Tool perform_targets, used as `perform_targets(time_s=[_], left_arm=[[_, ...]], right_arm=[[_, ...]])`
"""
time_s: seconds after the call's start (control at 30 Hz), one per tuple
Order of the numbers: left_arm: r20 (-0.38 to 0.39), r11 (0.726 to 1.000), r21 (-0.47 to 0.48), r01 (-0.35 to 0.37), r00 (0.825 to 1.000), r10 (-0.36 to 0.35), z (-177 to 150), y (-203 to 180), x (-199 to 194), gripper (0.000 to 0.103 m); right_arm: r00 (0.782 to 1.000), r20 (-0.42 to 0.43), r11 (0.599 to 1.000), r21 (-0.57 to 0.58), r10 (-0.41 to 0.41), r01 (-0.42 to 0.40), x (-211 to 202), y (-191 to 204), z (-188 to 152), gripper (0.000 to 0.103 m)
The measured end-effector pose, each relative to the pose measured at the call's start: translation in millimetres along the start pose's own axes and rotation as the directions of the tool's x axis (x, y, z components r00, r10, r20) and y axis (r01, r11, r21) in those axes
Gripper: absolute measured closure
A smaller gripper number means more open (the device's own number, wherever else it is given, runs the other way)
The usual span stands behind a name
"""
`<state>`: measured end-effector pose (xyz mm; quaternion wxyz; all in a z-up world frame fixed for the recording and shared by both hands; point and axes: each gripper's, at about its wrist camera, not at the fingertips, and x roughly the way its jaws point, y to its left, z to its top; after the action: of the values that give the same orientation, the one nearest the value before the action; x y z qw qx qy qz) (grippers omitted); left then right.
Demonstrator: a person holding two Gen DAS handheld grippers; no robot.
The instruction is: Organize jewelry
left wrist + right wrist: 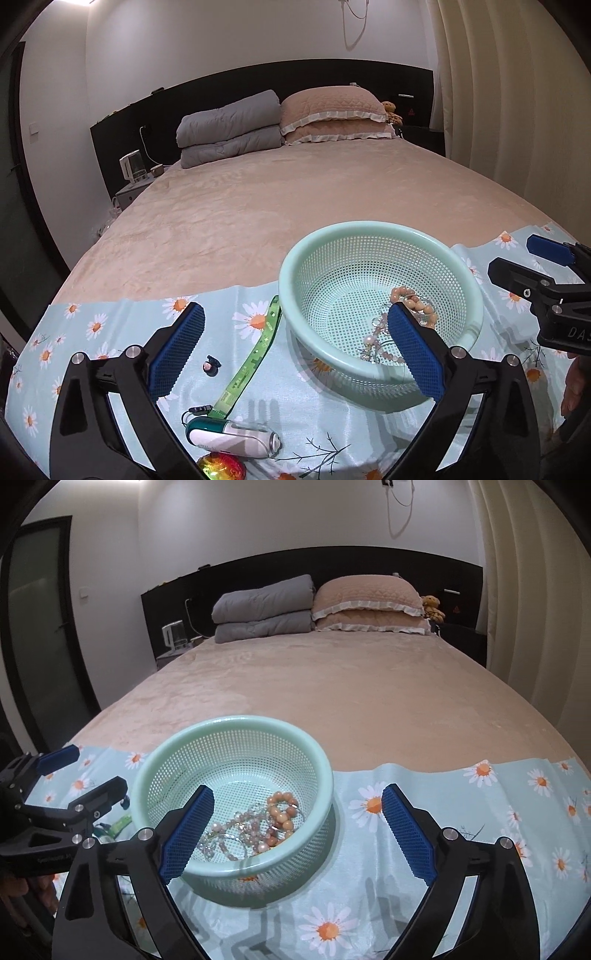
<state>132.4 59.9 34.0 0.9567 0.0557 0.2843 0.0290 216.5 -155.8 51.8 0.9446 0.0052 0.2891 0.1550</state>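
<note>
A mint-green perforated basket (295,254) (325,764) sits on a daisy-print cloth (110,321) (461,812) on the bed. Inside lie several beaded bracelets (413,306) (273,819), peach and pink. My left gripper (295,347) is open and empty above the cloth, its right finger over the basket's near side. My right gripper (297,830) is open and empty, its left finger over the basket; it also shows in the left wrist view (517,258). A green ribbon strap (255,354), a small dark earring-like piece (211,365), a white and teal case (232,437) and a red-orange ball (221,467) lie on the cloth.
The beige bed (295,203) stretches behind, with a grey folded duvet (229,129) and pink pillows (332,114) at the headboard. A nightstand with a kettle (131,168) stands left. Curtains (517,92) hang on the right.
</note>
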Motion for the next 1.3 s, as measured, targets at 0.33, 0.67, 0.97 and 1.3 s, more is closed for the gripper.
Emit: perform_targets(time_s=[0.33,0.67,0.97,1.3], left_arm=[[0.044,0.998,0.000,-0.055,0.998,0.055,0,-6,-34,0.006],[0.038,1.000,0.005,-0.022,0.999,0.021,-16,-24,-68,0.006],[0.034,0.989,0.116,-0.097,0.995,0.093,-21,-49,-72,0.006],[0.019,0.997,0.076,-0.009,1.000,0.007,-22,-49,-77,0.006]], right_arm=[[0.996,0.033,0.994,-0.068,-0.079,0.082,-34,10,-4,0.009],[0.996,0.031,0.996,-0.038,-0.083,0.084,-59,4,0,0.008],[0.991,-0.022,0.992,0.008,-0.129,0.129,-61,-12,-6,0.008],[0.994,-0.089,0.997,0.035,-0.063,0.066,-65,-22,-16,0.008]])
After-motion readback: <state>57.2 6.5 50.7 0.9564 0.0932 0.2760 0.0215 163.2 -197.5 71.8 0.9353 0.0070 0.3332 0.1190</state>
